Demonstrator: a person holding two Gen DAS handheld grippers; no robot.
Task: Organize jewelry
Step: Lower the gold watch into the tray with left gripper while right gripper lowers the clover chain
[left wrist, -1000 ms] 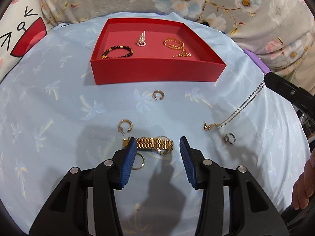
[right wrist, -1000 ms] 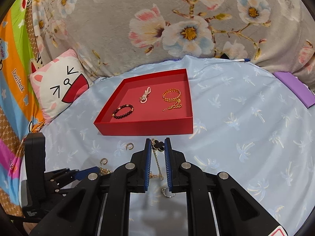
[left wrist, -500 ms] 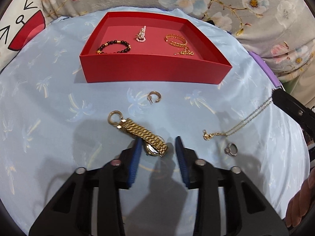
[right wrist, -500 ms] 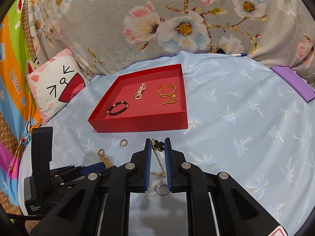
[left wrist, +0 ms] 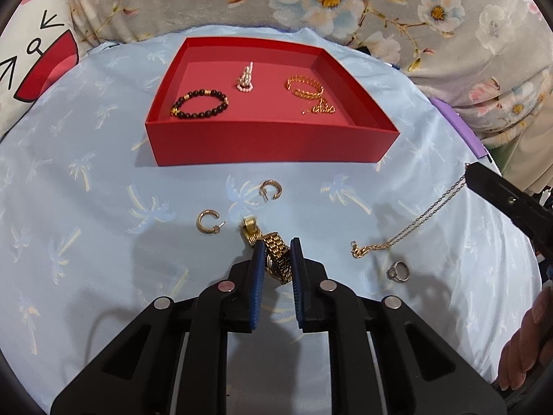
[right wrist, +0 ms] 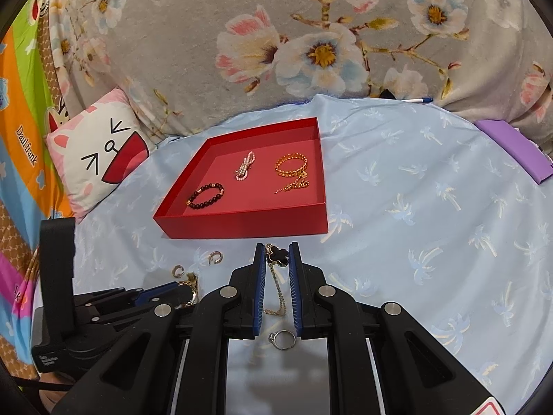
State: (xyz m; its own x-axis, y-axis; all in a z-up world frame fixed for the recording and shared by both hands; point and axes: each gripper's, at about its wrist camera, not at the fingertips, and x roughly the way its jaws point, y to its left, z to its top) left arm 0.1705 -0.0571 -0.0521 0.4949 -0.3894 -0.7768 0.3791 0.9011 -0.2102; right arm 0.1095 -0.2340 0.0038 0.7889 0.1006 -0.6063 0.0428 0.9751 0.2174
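Left gripper (left wrist: 277,254): jaws have just been closing, now pinching the gold watch (left wrist: 274,257) on the blue sheet (left wrist: 86,186), at 6 o'clock from the red tray (left wrist: 269,145). Right gripper (right wrist: 277,255): pressed on the necklace (right wrist: 276,255), its chain hanging to the sheet.

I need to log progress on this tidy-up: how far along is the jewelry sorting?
Done: a beaded bracelet, pearl piece and gold chain lie in the red tray. In hand: the left gripper has just closed on the gold watch; the right gripper holds the clover necklace. Left: two hoop earrings and a ring.
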